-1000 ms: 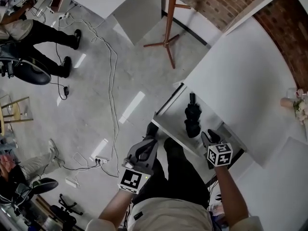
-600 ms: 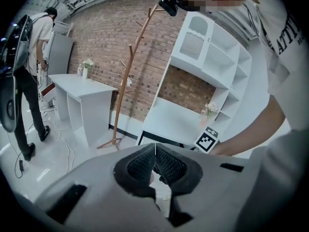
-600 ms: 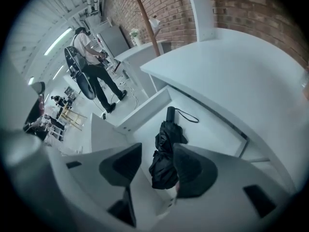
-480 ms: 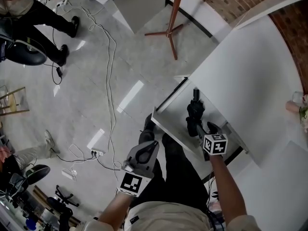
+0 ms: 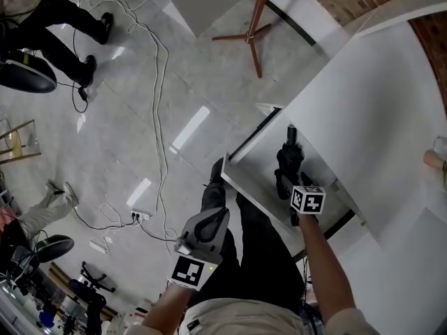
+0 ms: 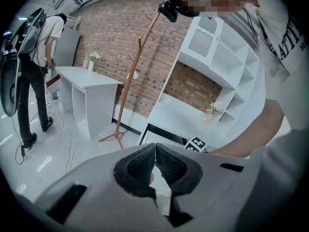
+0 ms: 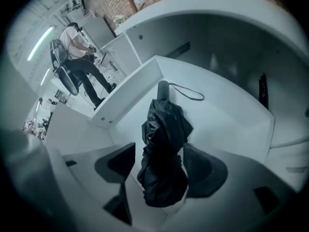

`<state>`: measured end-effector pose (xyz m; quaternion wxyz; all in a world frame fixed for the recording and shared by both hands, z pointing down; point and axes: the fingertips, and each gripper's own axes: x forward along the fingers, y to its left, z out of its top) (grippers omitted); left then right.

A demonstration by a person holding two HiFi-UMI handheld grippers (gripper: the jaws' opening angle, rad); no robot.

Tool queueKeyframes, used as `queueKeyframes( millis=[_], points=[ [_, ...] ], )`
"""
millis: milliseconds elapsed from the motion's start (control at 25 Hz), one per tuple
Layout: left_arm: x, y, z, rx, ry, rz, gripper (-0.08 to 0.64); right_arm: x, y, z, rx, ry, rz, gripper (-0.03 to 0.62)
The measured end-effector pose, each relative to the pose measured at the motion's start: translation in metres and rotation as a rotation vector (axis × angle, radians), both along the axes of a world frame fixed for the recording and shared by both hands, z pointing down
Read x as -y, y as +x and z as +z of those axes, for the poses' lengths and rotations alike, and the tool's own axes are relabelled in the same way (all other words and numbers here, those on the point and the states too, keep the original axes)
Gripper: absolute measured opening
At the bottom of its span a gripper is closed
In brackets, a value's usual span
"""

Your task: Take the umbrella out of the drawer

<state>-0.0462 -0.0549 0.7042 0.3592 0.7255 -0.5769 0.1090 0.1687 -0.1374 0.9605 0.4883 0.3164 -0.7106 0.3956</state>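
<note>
A black folded umbrella [image 5: 288, 160] lies in the open white drawer [image 5: 253, 160], handle at the far end. My right gripper [image 5: 292, 187] points steeply down into the drawer. In the right gripper view its jaws are opening and straddle the umbrella [image 7: 164, 120] at its near end. The right gripper [image 7: 159, 149] has a pad on either side, with a gap on the left side. The handle [image 7: 163, 87] and wrist strap [image 7: 189, 94] lie free. My left gripper [image 5: 218, 215] hangs over the floor in front of the drawer. It [image 6: 155, 151] is shut on nothing.
The drawer sticks out from under a white desk top [image 5: 377, 96]. A wooden coat stand [image 5: 260, 19] stands beyond it. Cables [image 5: 162, 82] and a power strip [image 5: 140, 216] lie on the floor at left. A person [image 5: 56, 16] stands at the far left.
My right gripper has sunk into the drawer, and its marker cube now stands right against the umbrella. The left gripper has dropped a little.
</note>
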Motion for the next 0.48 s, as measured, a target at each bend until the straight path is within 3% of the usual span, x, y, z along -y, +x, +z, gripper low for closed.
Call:
queueKeyframes(
  millis=[320, 480],
  points=[
    [-0.004, -0.002, 0.014, -0.02, -0.033, -0.015, 0.026, -0.002, 0.001, 0.033, -0.034, -0.05, 0.067, 0.305],
    [-0.003, -0.006, 0.016, -0.024, -0.04, -0.023, 0.026, -0.005, 0.002, 0.045, -0.107, -0.068, 0.075, 0.315]
  ],
)
